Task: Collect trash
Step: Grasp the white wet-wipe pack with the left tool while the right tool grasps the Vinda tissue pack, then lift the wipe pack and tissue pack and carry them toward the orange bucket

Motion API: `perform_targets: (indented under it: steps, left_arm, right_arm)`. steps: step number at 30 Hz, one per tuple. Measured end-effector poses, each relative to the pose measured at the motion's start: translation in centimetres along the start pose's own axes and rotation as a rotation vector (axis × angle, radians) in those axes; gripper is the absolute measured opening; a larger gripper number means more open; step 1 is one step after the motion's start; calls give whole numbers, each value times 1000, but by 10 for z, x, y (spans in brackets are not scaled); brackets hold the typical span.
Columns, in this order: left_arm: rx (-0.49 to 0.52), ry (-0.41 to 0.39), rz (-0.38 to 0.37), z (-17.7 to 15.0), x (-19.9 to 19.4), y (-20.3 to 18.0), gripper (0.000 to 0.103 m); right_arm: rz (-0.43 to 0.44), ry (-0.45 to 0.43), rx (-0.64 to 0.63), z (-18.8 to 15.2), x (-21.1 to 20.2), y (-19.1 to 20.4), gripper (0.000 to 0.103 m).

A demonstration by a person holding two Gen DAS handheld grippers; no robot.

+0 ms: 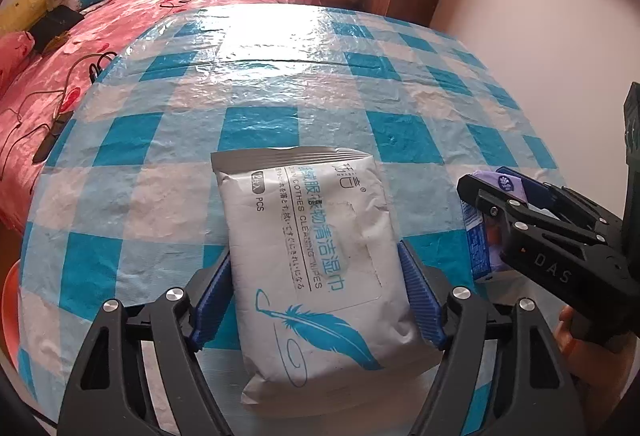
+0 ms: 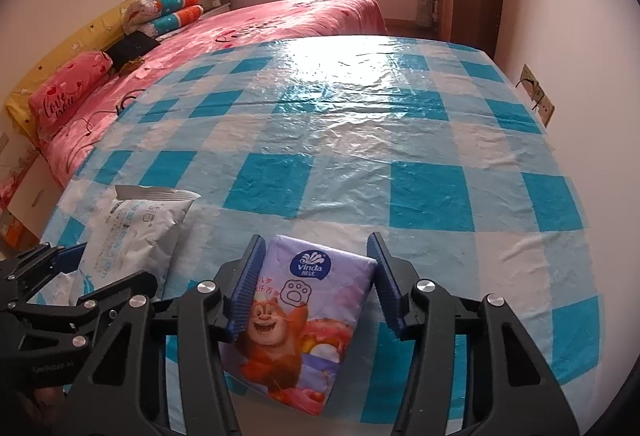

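Beside pink bed (image 2: pixel 280 20), blue-checked tablecloth (image 2: pixel 360 140)

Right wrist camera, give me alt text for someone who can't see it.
The right gripper straddles a purple tissue pack with a cartoon bear, lying on a blue-and-white checked tablecloth; the left pad touches it, the right pad stands just clear. At left, the left gripper is around a white wipes packet. Behind is a pink bed.
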State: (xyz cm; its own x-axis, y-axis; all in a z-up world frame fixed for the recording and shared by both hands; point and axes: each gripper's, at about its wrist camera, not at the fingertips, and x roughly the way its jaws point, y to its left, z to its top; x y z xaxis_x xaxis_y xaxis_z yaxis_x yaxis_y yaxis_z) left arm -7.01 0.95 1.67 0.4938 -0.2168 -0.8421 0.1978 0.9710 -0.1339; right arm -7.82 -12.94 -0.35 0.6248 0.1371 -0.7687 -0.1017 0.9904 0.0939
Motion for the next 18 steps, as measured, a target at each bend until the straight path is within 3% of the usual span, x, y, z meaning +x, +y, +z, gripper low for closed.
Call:
perform_targets:
  steps: [7, 18]
  left_arm:
    - [-34, -9, -31, 0, -5, 19, 76]
    - [-76, -65, -16, 1, -19, 55, 76]
  right_arm:
    - [48, -26, 30, 11, 2, -20, 51]
    - [97, -50, 46, 13, 10, -10, 51]
